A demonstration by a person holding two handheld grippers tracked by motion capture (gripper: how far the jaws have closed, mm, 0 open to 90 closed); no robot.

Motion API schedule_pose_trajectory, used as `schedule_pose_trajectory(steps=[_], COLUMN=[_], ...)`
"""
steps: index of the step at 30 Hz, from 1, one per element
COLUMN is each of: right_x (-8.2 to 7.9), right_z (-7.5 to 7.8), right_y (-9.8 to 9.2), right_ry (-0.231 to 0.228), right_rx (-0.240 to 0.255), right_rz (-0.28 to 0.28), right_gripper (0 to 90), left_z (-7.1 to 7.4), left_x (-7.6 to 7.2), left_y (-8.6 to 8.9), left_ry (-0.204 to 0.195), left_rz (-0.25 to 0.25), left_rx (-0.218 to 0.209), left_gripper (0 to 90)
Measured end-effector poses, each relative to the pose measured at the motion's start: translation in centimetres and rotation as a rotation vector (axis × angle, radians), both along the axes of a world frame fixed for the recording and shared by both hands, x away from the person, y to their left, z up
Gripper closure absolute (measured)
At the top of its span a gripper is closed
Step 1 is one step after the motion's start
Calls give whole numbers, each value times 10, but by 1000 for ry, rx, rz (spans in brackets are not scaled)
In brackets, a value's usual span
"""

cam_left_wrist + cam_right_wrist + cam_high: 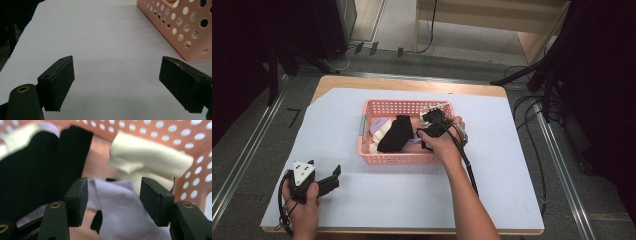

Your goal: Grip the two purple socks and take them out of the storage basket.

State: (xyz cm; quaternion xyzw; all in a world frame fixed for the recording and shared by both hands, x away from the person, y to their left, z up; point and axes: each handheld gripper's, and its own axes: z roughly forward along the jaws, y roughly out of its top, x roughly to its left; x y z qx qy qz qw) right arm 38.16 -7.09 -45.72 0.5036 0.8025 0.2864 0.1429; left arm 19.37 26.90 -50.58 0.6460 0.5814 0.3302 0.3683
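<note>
- Black jaws of the right gripper rise in the right gripper view, standing apart, with a lilac sock lying between them, not clamped.
- Beyond the right gripper's tips sits a cream sock, bunched against the perforated wall of the pink basket.
- To that gripper's left lies a black sock, wide and dark, with a pale blurred piece past it at the far corner.
- From the high view, the right hand holds its gripper down inside the basket's right end, cable trailing back along the forearm.
- Over to the left gripper: jaws spread wide with bare white table cover between them.
- Ahead and to the right of the left gripper, the basket's corner shows its rows of round holes, well apart from the jaws.
- High view has the left hand resting low on the white sheet, the grey three-cornered plate on top of the gripper, near the table's front edge.
- The lilac sock under the right jaws reads clearly close up; from above it is mostly hidden by the hand.
- No readable writing, brand or label can be made out on the basket, socks or grippers.
</note>
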Motion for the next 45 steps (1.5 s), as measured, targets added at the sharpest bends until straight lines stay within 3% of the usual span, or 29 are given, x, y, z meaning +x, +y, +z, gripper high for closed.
schedule_pose_trajectory(steps=[2,4,5,8,11,13,14,18,19,20,22,23,25,28,37,39,45], right_x=[2,4,4,1,-2,-7,-11,-20,-20,-24,-25,-29,-31,-37,-49,-54,-62], right_z=[-2,-3,-5,-4,-3,1,4,15,15,21,24,30,32,41,57,62,65], right_y=[2,3,4,0,-5,-12,-16,-27,-27,-32,-35,-39,-40,-48,-72,-87,-115], right_ry=[24,52,72,58,20,-29,-67,-179,-179,-228,-254,-302,-322,-388,-470,-507,-534], right_rx=[-27,-53,-72,-39,10,64,121,181,181,210,224,251,259,316,350,358,355], right_rz=[-7,-6,-2,3,-5,-21,-36,-56,-56,-68,-71,-67,-70,-77,-108,-134,-190], right_gripper=[473,594,747,864,876,879,880,880,880,880,880,879,879,879,879,879,879], left_z=[0,0,0,0,0,0,0,0,0,0,0,0,0,0,0,0,0], left_x=[0,0,0,0,0,0,0,0,0,0,0,0,0,0,0,0,0], left_y=[0,0,0,0,0,1,1,0,0,0,0,0,0,0,-1,-1,-1], left_ry=[-1,0,0,3,3,3,3,5,5,5,5,5,4,5,5,5,2], left_rz=[1,0,0,-3,-3,-4,-3,-2,-2,-2,-2,-1,-1,1,1,2,2], left_rx=[0,-1,-2,-3,-4,-4,-3,-2,-2,-2,-1,-2,-1,1,10,10,12], left_gripper=[140,140,140,140,140,140,140,140,140,140,140,140,140,140,140,140,140])
